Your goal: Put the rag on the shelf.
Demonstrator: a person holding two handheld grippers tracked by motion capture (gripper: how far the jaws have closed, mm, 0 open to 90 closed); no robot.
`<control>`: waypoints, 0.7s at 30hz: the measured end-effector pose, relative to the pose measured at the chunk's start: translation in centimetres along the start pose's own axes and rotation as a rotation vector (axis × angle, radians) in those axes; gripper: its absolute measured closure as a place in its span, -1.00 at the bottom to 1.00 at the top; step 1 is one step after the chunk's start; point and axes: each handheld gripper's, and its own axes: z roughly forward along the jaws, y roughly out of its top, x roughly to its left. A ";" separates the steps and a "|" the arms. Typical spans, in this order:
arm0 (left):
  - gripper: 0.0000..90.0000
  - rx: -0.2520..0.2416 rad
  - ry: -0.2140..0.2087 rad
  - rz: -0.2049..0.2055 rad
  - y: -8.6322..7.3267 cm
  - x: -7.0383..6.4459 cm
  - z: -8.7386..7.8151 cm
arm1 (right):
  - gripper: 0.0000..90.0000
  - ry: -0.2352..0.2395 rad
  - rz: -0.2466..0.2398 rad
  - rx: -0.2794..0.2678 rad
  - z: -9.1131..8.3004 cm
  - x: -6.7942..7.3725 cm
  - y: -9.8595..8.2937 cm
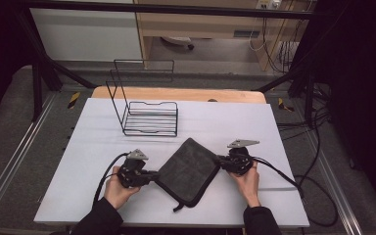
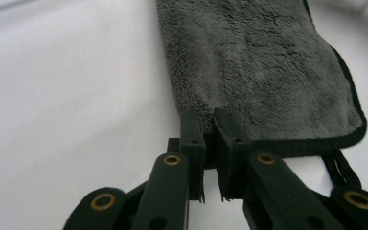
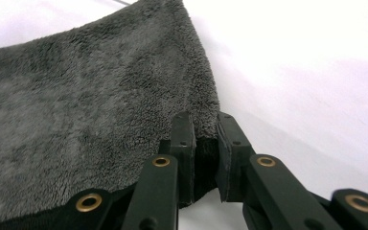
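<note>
Left gripper (image 1: 152,177) pinched one corner of the grey towel (image 1: 190,170), right gripper (image 1: 220,161) the opposite corner — jaws closed on the pile in both gripper views. Lay folded, flat at the near middle of the white table (image 1: 78,147). Judged: corners taken, moving or further folding left. From above — the wire rack (image 1: 149,117) behind, apart; up close, the towel's black binding (image 2: 311,143) and hanging loop (image 2: 340,167).

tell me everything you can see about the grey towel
The grey towel is a dark, fluffy, plush-looking cloth with a black stitched border and a small black hanging loop at its near corner. It lies flat, apparently folded, turned diamond-wise on the white table, in front of the wire rack. The left gripper and right gripper each pinch an opposite corner with their jaws.
</note>
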 end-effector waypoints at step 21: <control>0.34 -0.040 0.014 -0.029 -2.3 -2.0 -2.5 | 0.26 -0.006 -0.103 -0.037 2.4 2.3 2.4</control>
